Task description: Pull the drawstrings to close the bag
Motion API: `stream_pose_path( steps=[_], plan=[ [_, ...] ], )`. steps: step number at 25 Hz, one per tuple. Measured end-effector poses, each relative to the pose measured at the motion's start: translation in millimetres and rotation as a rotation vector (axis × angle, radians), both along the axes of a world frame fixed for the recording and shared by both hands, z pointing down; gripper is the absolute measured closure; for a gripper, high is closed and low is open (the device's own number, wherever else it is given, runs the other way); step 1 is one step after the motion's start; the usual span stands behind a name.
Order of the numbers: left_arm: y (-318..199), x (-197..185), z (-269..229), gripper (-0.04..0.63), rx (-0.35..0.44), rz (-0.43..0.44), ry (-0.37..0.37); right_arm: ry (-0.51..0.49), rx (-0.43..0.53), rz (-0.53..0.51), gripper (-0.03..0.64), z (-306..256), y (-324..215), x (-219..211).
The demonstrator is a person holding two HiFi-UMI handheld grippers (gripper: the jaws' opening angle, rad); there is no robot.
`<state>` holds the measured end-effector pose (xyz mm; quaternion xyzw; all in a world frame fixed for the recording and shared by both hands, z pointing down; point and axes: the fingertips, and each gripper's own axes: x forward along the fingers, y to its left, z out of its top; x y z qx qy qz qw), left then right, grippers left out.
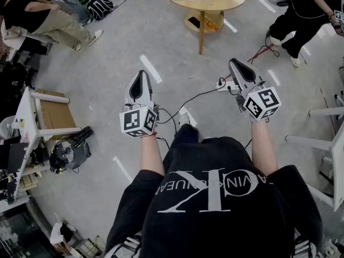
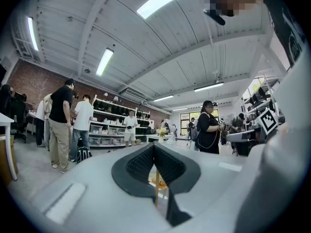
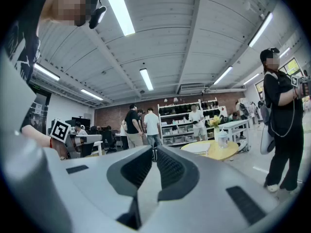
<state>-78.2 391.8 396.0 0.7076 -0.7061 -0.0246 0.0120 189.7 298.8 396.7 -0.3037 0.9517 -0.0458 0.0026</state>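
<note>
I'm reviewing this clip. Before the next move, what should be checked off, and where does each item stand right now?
1. Bag and drawstrings in view: not ok; none of the three views shows them.
2. Left gripper empty: ok; jaws together, nothing between them.
3. Right gripper empty: ok; jaws together, nothing between them.
4. Jaws open for a grasp: not ok; both are shut.
5. Floor ahead free: not ok; a cable lies between the person and the round table.
</note>
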Motion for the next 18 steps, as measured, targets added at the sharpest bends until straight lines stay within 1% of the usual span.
stream_pose_path(
  steps=[5,8,14,18],
  plan=[
    [-4.5,-7.7,1.0,0.583,0.003,-0.004,0.011,0.004,0.003,-0.001,0.575,1.3,-5.0,-6.1],
    [-15.6,-14.8,2.6,0.583,-0.003,0.001,0.012,0.009,-0.003,0.004,0.575,4.6,-15.4,-12.1],
    [-58.6,-40.8,7.9,0.583,-0.015,0.031,0.012,0.001,-0.012,0.026,0.578,11.2,-50.7,-36.0],
    [-94.7,-62.3,4.6,0.574,-0.009,0.078,0.003,-0.012,-0.02,0.06,0.577,10.9,-75.4,-56.5]
  ],
)
